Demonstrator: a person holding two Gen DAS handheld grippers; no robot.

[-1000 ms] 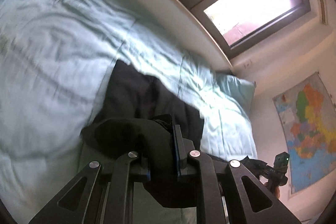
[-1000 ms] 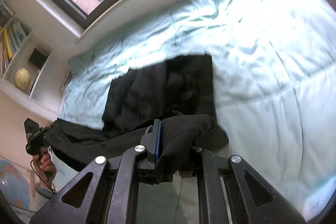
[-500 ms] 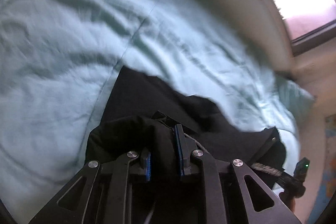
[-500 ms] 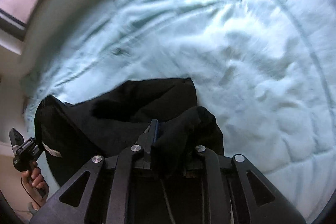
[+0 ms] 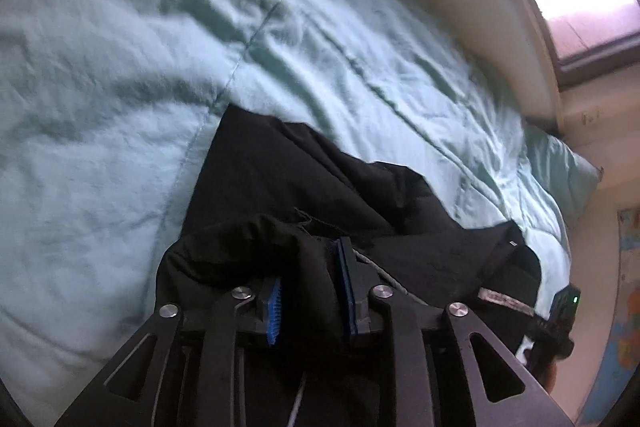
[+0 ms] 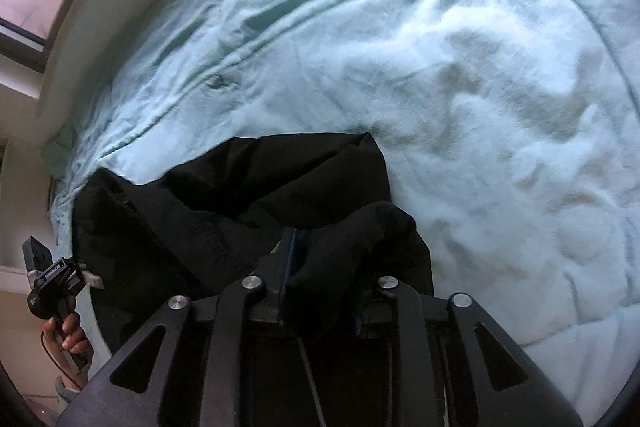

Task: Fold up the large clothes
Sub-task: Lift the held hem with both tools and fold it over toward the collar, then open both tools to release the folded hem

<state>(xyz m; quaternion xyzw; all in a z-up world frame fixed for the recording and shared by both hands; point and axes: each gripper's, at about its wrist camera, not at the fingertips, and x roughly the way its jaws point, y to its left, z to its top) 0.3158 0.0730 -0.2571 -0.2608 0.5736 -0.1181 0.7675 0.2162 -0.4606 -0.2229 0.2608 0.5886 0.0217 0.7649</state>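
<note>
The left gripper sits low in its frame with black cloth between its blue pads; its jaws have just been opening, and a gap shows beside the left pad, so the grip looks slack, likely a release now that the fold is laid. The right gripper has likewise been opening, cloth bunched between its jaws; whether it still pinches cannot be told. The garment lies folded at lower centre on the pale duvet, a flat bed for folding.
</note>
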